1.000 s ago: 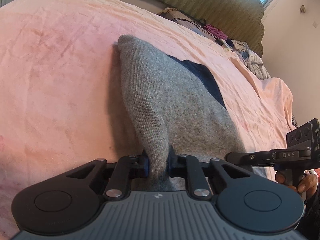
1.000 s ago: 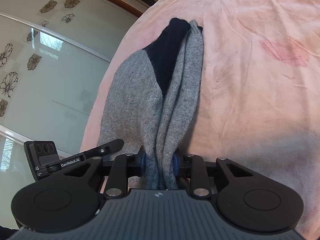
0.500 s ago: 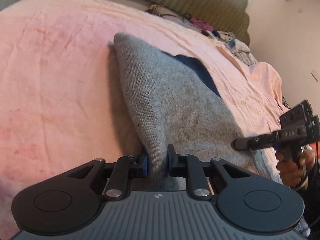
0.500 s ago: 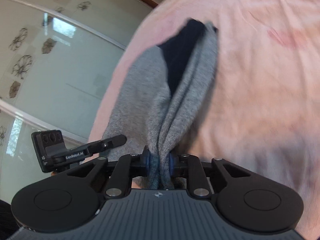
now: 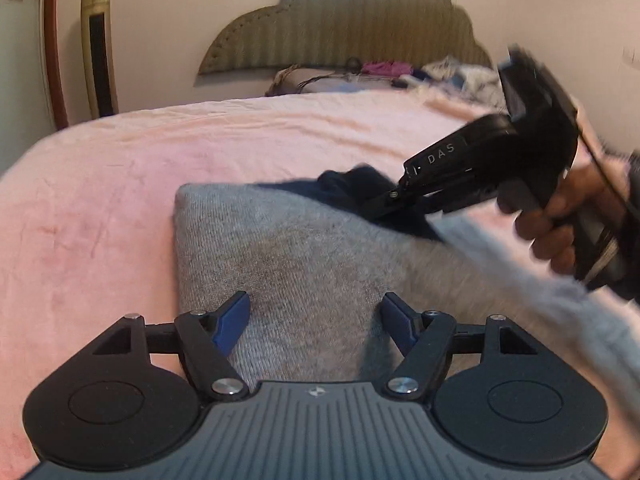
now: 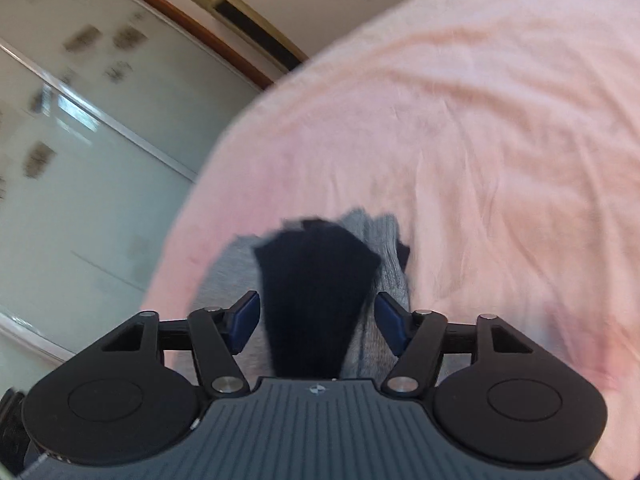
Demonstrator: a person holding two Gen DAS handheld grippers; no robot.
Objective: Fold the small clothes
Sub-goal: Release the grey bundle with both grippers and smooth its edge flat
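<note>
A small grey knit garment (image 5: 304,256) with a dark navy part (image 5: 352,184) lies folded on the pink bed cover (image 5: 120,184). My left gripper (image 5: 315,312) is open and hovers over its near grey edge, holding nothing. My right gripper (image 6: 316,316) is open over the navy part (image 6: 316,280), with grey knit (image 6: 384,248) beside it. In the left wrist view the right gripper (image 5: 472,176) and the hand holding it are at the right, above the garment's far side.
A padded headboard (image 5: 344,28) and a heap of clothes and cables (image 5: 384,72) stand at the far end of the bed. A tall gold unit (image 5: 98,48) is at the wall left. Glass sliding doors (image 6: 80,160) run along the bed's side.
Both grippers have opened and let go of the grey garment, which now lies flat on the bed. Both views have tilted up and the right one is blurred by motion.
</note>
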